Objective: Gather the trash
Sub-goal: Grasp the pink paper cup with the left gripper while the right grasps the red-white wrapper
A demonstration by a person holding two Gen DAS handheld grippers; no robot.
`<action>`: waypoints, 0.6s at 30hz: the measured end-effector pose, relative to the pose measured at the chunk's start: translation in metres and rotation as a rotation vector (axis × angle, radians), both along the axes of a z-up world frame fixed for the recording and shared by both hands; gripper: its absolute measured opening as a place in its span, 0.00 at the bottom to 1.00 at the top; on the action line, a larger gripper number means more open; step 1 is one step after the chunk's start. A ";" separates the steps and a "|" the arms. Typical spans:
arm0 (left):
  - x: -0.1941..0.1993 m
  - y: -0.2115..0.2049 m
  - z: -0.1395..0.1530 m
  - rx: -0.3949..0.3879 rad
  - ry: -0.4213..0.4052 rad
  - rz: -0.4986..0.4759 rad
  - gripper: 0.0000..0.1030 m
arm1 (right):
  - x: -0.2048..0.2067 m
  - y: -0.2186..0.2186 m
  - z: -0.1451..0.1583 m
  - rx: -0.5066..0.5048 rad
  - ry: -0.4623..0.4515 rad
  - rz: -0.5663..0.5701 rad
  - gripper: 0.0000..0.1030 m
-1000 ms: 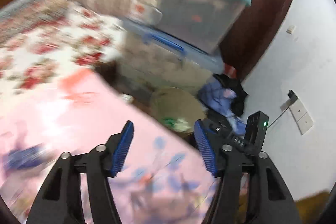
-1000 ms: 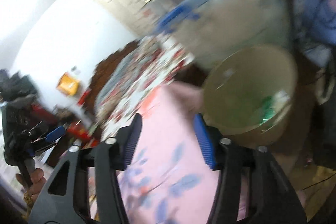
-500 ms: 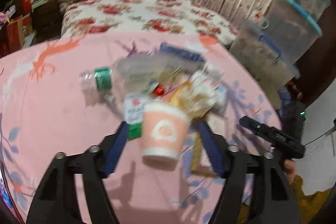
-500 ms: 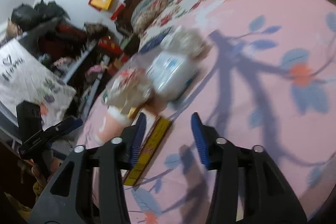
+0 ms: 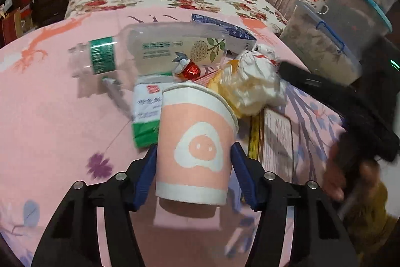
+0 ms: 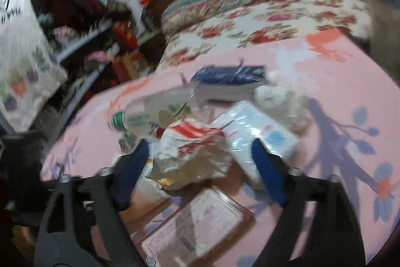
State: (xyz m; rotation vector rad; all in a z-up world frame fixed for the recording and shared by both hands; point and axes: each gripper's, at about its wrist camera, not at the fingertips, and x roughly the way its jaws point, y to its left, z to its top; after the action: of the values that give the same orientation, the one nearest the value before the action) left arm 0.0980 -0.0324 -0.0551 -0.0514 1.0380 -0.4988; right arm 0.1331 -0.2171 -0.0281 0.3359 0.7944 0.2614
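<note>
Straddling the upright pink paper cup with a fried-egg print (image 5: 193, 152), the left gripper (image 5: 193, 175) is spread, nothing clamped yet. The right gripper (image 6: 197, 170), likewise unclenched, brackets the crumpled white-and-red wrapper (image 6: 192, 154) in the trash pile beyond, presumably for simultaneous pickups.

1. Left gripper (image 5: 195, 168): two matte black, open-frame fingers at the lower edge of the frame, each faced with a ribbed blue pad (image 5: 241, 175).
2. Round silver screws (image 5: 120, 176) sit on each finger's upper face.
3. Right gripper (image 6: 200, 167): same black frame, dark blue pads (image 6: 268, 172), silver screws; blurred.
4. Hand (image 5: 350, 177), right edge: bare skin, blurred.
</note>
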 end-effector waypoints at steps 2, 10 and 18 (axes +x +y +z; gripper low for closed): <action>-0.012 0.018 0.006 -0.037 0.004 0.009 0.53 | 0.003 0.003 -0.007 -0.007 0.013 0.028 0.52; -0.036 0.066 0.026 -0.198 0.011 0.074 0.53 | -0.039 -0.026 0.036 0.103 -0.151 -0.060 0.36; -0.022 0.002 0.059 -0.256 -0.028 -0.102 0.54 | -0.101 -0.110 0.034 0.138 -0.148 -0.281 0.36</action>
State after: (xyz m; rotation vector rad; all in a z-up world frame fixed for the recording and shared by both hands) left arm 0.0760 -0.0300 0.0037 -0.2188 0.9482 -0.7213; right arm 0.0323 -0.3273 0.0058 0.5467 0.5758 0.0763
